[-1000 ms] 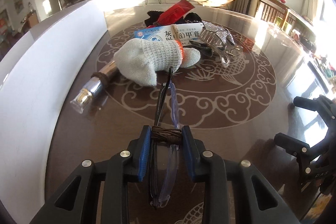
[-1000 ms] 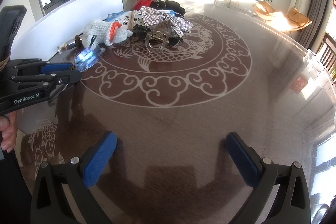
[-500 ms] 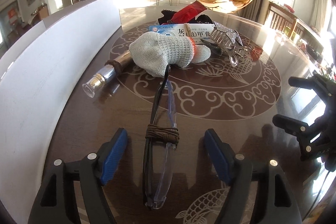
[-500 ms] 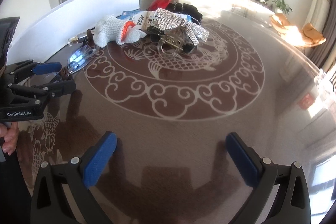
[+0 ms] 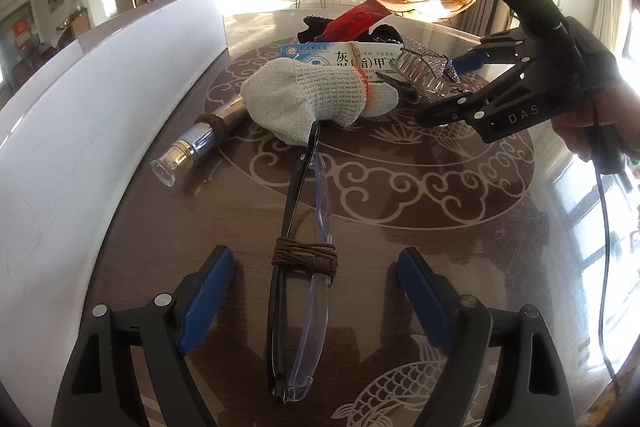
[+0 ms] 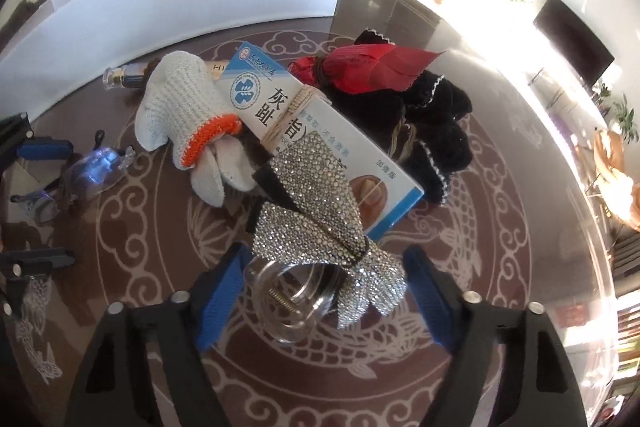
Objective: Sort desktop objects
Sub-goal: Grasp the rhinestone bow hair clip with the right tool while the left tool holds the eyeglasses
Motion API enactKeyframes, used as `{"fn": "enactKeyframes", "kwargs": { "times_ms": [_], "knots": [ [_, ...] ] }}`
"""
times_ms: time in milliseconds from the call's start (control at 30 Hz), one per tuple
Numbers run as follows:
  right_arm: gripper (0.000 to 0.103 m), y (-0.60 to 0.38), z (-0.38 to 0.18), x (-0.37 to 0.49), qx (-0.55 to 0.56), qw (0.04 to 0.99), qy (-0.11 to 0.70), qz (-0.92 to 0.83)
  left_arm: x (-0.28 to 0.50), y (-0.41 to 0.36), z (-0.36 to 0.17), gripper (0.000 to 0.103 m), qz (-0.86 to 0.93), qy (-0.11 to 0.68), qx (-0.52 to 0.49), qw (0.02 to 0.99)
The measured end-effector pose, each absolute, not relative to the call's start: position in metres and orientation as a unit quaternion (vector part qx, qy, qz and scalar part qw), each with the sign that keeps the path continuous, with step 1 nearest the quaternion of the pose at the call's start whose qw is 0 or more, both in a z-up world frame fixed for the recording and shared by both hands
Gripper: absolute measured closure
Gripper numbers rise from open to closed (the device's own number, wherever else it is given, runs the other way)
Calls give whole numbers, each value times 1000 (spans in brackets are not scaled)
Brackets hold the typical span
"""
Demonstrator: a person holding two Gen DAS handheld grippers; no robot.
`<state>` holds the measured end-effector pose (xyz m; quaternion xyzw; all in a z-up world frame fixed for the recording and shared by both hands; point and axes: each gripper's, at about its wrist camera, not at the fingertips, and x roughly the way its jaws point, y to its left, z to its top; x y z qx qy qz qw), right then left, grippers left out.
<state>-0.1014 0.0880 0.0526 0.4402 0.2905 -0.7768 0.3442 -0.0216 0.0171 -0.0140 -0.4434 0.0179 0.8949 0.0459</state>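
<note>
Patterned table (image 6: 500, 247): rhinestone hair clip (image 6: 320, 247) between spread right tongs (image 6: 326, 291).

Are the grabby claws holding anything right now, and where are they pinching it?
Nothing is held. The left gripper is open around the folded glasses on the table. The right gripper is open around the sparkly bow hair clip, not pinching it.

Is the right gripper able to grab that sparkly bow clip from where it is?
Probably yes. The right gripper is open with the sparkly bow clip lying between its fingers, and nothing blocks it. The medicine box lies just behind.
</note>
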Motion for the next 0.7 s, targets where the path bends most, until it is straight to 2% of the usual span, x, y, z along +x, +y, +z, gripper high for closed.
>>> {"fn": "enactKeyframes", "kwargs": {
  "times_ms": [233, 500, 567, 633, 667, 700],
  "knots": [
    [26, 97, 63, -52, 472, 339, 206, -787, -22, 18, -14, 19, 895, 22, -444, 43],
    [26, 131, 62, 6, 460, 244, 170, -837, -22, 17, -14, 19, 895, 22, -445, 42],
    [21, 134, 62, 15, 443, 232, 165, -850, -23, 17, -14, 19, 895, 22, -445, 42],
    [6, 135, 61, 19, 433, 229, 157, -858, -23, 17, -14, 17, 894, 22, -446, 40],
    [4, 134, 58, 20, 430, 231, 153, -859, -23, 16, -15, 12, 893, 21, -449, 39],
    [4, 133, 55, 18, 428, 234, 152, -859, -24, 16, -15, 11, 892, 20, -449, 39]
  ]
}}
